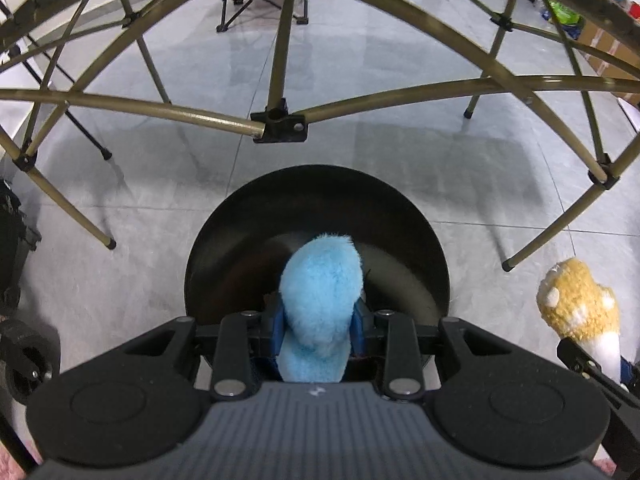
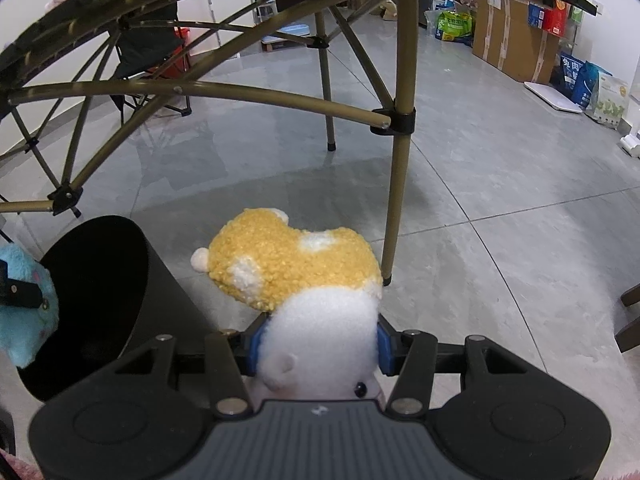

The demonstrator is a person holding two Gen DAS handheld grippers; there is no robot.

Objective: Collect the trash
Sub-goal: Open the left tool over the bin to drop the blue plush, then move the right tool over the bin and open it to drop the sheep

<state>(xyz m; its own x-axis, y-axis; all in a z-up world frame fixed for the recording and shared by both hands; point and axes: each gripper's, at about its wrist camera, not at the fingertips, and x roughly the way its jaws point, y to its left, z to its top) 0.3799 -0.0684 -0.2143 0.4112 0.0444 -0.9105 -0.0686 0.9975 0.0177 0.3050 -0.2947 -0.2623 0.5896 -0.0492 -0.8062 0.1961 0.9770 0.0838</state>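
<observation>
The left gripper [image 1: 318,320] is clamped nearly shut on a blue plush toy [image 1: 320,296], held directly above the open mouth of a black round bin [image 1: 248,216]. The right gripper [image 2: 318,340] stands partly open, its blue pads [image 2: 256,344] pressing a yellow-and-white plush toy [image 2: 296,272], just beside the bin. Beyond, a folding table frame [image 1: 280,120] stands on the grey tiled floor [image 2: 500,184]. Cardboard boxes [image 2: 508,36] line the far wall.

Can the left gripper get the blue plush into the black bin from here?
Probably yes: the left gripper holds the blue plush directly above the black bin, whose open mouth shows nothing in the way.
</observation>
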